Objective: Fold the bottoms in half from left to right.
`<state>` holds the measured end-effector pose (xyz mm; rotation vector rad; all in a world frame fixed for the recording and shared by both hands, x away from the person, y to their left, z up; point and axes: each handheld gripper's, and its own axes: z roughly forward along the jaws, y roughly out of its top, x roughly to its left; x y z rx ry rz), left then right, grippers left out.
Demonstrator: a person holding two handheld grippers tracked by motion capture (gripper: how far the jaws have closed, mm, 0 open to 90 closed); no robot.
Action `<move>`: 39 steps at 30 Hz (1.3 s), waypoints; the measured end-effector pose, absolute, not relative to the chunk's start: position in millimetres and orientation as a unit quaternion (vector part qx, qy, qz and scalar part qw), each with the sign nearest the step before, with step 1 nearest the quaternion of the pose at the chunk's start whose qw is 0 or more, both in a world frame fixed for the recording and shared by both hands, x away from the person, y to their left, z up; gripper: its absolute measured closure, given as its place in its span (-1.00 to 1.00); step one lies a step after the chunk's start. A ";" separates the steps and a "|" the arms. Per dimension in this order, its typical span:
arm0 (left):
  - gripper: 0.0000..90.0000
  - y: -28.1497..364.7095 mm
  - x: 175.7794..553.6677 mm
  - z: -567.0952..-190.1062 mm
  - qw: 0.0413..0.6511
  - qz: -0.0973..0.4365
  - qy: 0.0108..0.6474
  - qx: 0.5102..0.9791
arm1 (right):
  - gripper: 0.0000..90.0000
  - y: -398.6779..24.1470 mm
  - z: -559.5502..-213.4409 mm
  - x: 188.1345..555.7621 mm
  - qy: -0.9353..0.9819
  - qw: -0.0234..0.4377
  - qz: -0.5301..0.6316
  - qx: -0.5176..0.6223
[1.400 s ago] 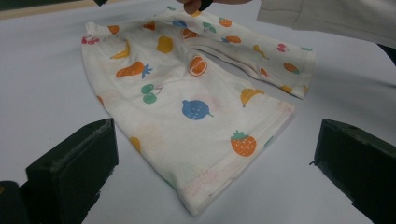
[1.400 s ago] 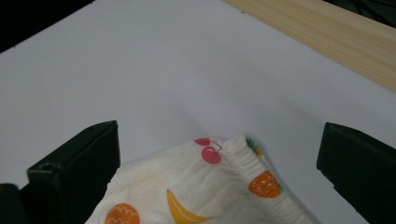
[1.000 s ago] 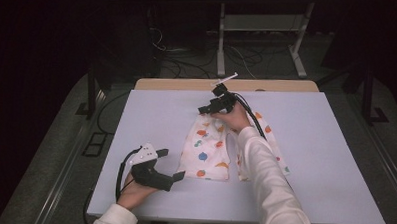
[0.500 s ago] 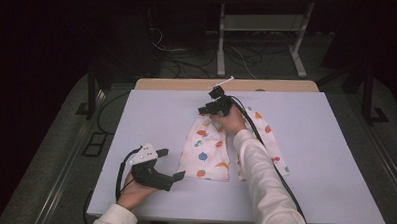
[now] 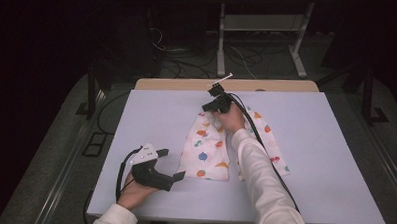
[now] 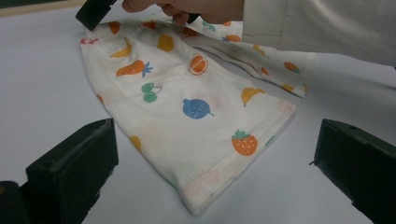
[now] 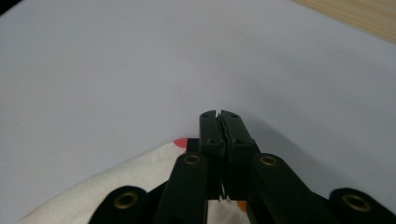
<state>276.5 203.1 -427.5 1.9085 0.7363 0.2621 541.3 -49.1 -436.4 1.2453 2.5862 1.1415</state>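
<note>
A white cloth (image 5: 207,150) printed with coloured fruit lies flat on the pale table (image 5: 325,146), folded into two lobes. My right gripper (image 5: 211,105) is at the cloth's far edge. Its jaws have just been closing and now stand shut, with a sliver of the cloth (image 7: 116,184) pinched between them, in the right gripper view (image 7: 219,114). My left gripper (image 5: 173,164) rests near the table's front left edge, open and empty. The left gripper view (image 6: 215,128) looks across the cloth (image 6: 187,107) towards the right hand and gripper (image 6: 95,11).
A wooden strip (image 5: 187,84) runs along the table's far edge. Behind it, on the dark floor, stand a metal frame (image 5: 261,34) and loose cables (image 5: 188,66). A black cable (image 5: 265,144) trails from the right gripper along the sleeve.
The right gripper's jaws have closed at the cloth's far edge, and the hand has barely shifted. The left hand and gripper have stayed put.
</note>
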 end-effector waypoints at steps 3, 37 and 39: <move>-1.00 201.7 278.7 -428.8 0.513 0.104 0.310 0.794 | 0.96 -50.0 -437.2 540.0 0.835 0.028 0.369 0.408; -0.99 198.2 312.5 -416.1 0.443 0.054 0.385 0.808 | 0.97 -45.4 -424.3 525.6 0.826 0.065 0.381 0.411; -0.98 199.0 316.7 -422.8 0.428 0.036 0.394 0.812 | 0.97 -45.0 -425.0 525.4 0.827 0.062 0.380 0.410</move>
